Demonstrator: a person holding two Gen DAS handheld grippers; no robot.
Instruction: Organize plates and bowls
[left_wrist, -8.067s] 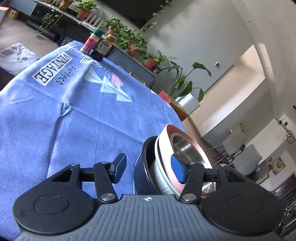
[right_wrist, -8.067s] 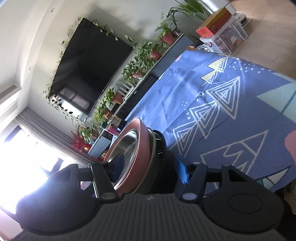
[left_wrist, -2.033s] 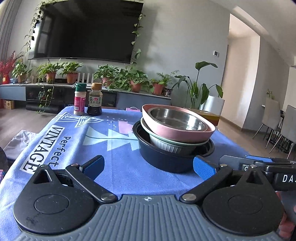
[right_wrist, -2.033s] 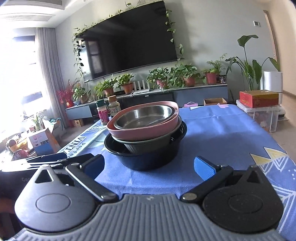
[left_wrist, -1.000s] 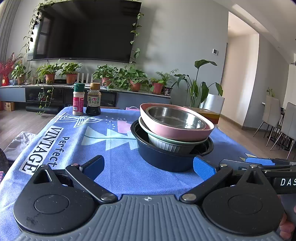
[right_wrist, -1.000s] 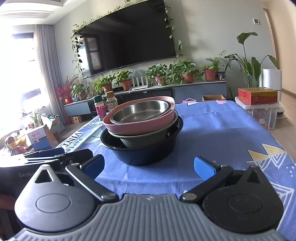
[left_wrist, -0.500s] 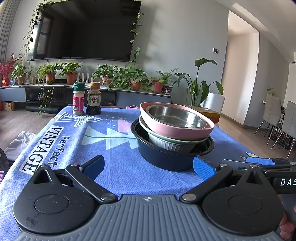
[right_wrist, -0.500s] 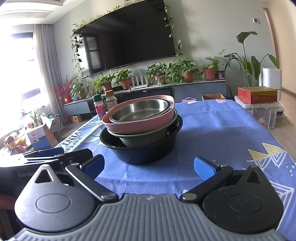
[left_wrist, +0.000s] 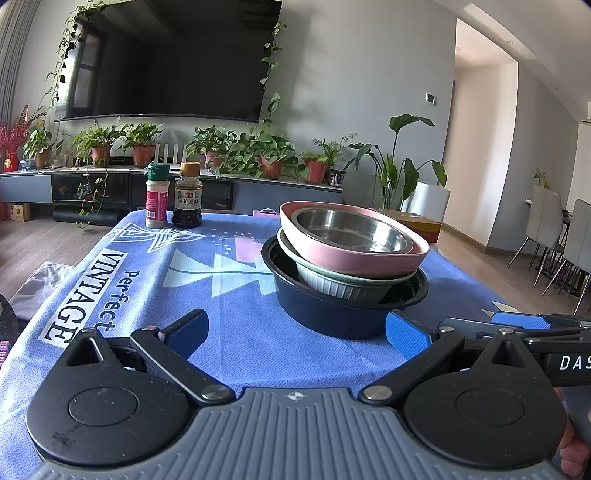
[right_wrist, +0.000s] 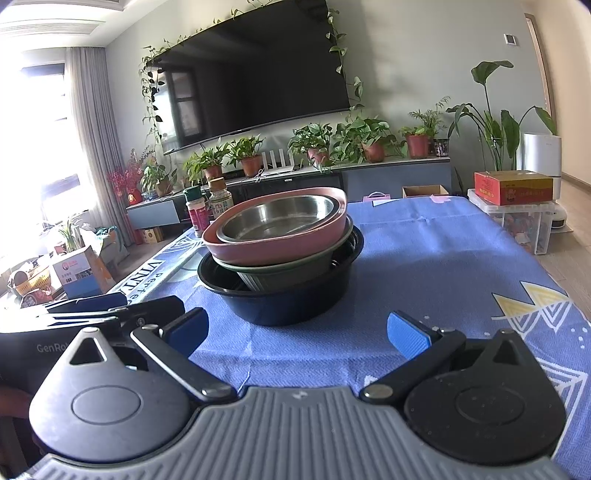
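Note:
A nested stack stands on the blue tablecloth (left_wrist: 229, 325): a steel bowl (left_wrist: 351, 230) inside a pink bowl (left_wrist: 354, 258), on a ribbed green bowl (left_wrist: 343, 284), in a dark navy bowl (left_wrist: 332, 314). The right wrist view shows the same steel bowl (right_wrist: 280, 218), pink bowl (right_wrist: 280, 247), green bowl (right_wrist: 288, 277) and navy bowl (right_wrist: 291, 302). My left gripper (left_wrist: 295, 330) is open, low and just short of the stack. My right gripper (right_wrist: 297, 330) is open too, facing the stack from the other side, nothing between its fingers.
A spice shaker (left_wrist: 157, 197) and a sauce bottle (left_wrist: 188, 195) stand at the table's far end. Behind it are a TV console with potted plants (left_wrist: 236, 155). A red box on a plastic bin (right_wrist: 513, 188) sits off the table's right. Dining chairs (left_wrist: 546, 229) stand far right.
Eight seconds ago both grippers held the tilted stack by its rims. Now the stack stands flat on the cloth and both grippers are open and drawn back; the last second shows only slight drift.

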